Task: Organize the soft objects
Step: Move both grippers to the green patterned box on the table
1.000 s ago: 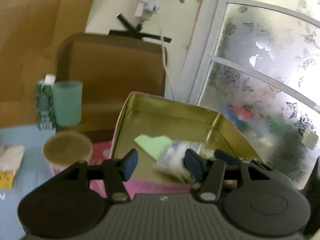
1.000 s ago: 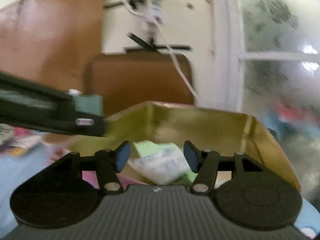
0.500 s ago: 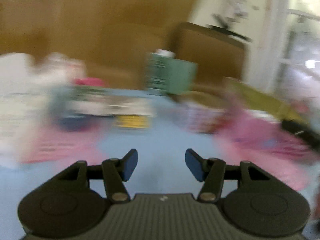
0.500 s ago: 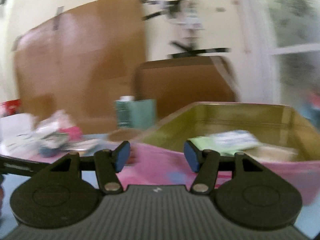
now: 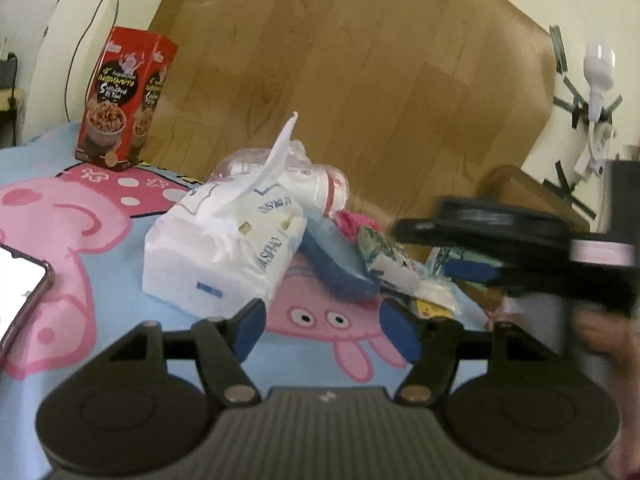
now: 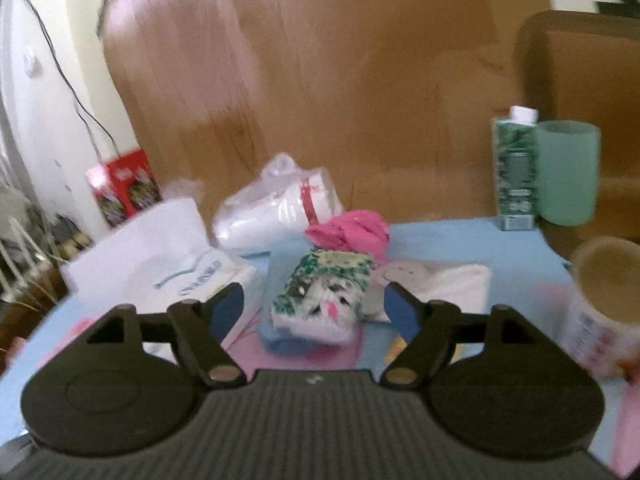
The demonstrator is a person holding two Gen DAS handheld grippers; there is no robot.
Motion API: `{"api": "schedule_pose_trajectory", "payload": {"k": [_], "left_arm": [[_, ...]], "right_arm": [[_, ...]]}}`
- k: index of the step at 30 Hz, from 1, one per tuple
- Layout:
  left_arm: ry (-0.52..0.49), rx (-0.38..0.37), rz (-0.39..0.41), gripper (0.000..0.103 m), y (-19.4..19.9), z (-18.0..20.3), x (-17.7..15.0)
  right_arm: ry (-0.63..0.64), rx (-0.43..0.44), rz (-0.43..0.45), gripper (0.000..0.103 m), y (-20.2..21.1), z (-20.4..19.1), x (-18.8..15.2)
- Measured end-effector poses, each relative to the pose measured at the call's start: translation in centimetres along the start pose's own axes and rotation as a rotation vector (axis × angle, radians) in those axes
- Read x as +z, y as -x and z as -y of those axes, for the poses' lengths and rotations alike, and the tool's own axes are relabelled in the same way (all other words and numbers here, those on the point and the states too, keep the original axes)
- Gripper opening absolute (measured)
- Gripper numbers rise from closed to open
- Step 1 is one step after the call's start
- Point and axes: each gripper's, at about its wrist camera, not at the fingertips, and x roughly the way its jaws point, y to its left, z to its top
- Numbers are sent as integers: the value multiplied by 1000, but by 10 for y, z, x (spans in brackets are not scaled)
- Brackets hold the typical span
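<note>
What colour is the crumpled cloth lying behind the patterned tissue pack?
Bright pink cloth, clearest in the right wrist view.

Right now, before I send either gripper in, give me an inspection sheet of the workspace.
Surface: light blue cartoon-print cloth, pink pig figures.
Job's things: white tissue pack; green-patterned soft pack lying on a blue item; pink cloth bundle behind it; white folded cloth to its right.
Clutter: bagged white cups, red snack box, phone, green carton, green cup, paper cup.
Grippers: left gripper open, empty; right gripper open, empty, facing the green-patterned soft pack.
Cables: dark cable on the wall.
Surroundings: wooden board behind the table.
</note>
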Motion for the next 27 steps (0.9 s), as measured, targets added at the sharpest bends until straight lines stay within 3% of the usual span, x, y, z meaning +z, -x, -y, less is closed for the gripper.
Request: {"api": "schedule_pose_trajectory", "payload": {"k": [2,3,6,12,16,19,20,24,27], "left_arm": [[21,-10,-2,65,-1,-3,1],[28,-15,-3,65,-3,-4,0],[43,-27,-5,67,-5,-7,0],[43,-43,-9,70,-6,-7,0],[20,-87,-51,70,-11,-4,0],[-25,-169,-152,70,-20,4,-1],[-43,-174,-170,70,-21,8,-2],[-117,-166,-210,70,-21,32,-13],[-134,-210,-238,70,-18,50,-24]], "right_arm": [[36,-46,-74,76,-24,-6,1],[32,-54,-111,59,-29,-5,-1],[-3,-24,-102,58,-5,5,-10],[93,-32,-107,59,91,27,-63],[119,-75,-104,62,141,38,-98],[91,-113,-80,89,163,42,-116],[74,-124,-59,91,169,44,-122],[55,-140,-43,91,177,43,-135],[70,-156,-41,91,178,39,-140]]}}
